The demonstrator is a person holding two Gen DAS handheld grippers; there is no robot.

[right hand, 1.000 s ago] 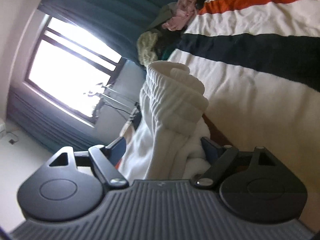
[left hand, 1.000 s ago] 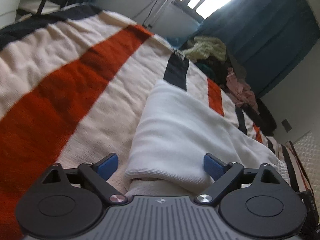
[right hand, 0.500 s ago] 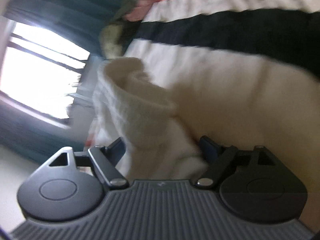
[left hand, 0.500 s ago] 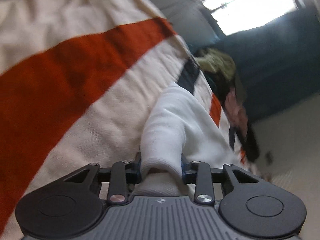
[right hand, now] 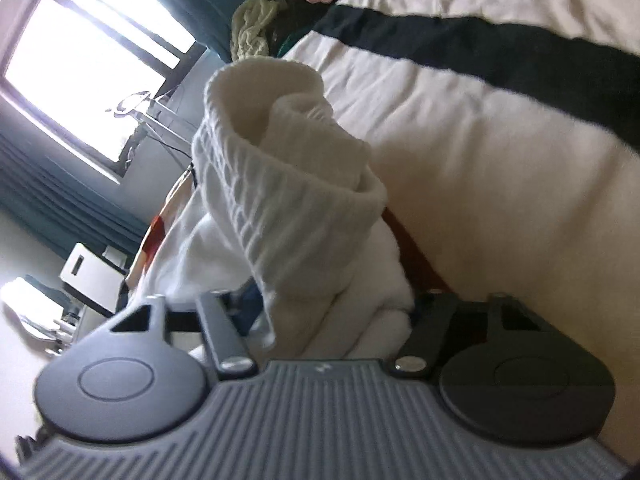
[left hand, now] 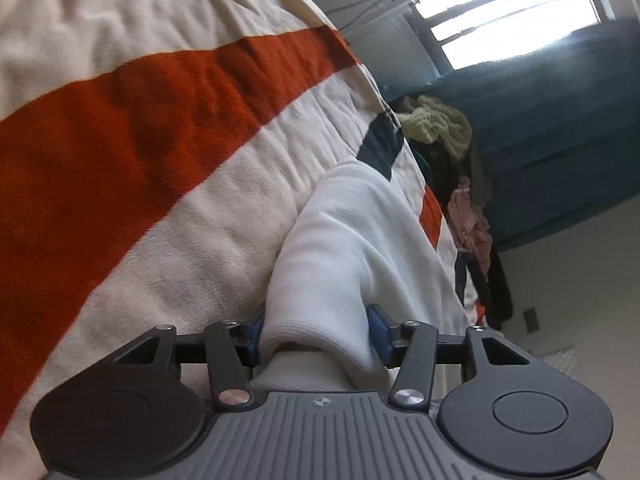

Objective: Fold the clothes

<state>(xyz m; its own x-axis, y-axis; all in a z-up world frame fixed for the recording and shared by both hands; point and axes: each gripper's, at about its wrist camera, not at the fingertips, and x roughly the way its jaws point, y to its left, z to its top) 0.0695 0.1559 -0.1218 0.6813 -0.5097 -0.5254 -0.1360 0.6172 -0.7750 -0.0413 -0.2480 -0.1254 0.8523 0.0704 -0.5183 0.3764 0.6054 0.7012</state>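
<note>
A second ago both grippers stood open around the white garment; now the left gripper [left hand: 316, 334] has clamped its blue pads [left hand: 378, 330] on a bunched fold of the garment [left hand: 352, 236], and the right gripper [right hand: 332, 312] pinches the ribbed hem. Both point low along the striped blanket [left hand: 160, 128] on the bed, where the garment lies. A clothes pile [left hand: 440, 128] sits beyond.

Daylit; window [left hand: 516, 20] [right hand: 80, 68] blown out, fisheye-bent edges, slight motion blur, soft shadows.
</note>
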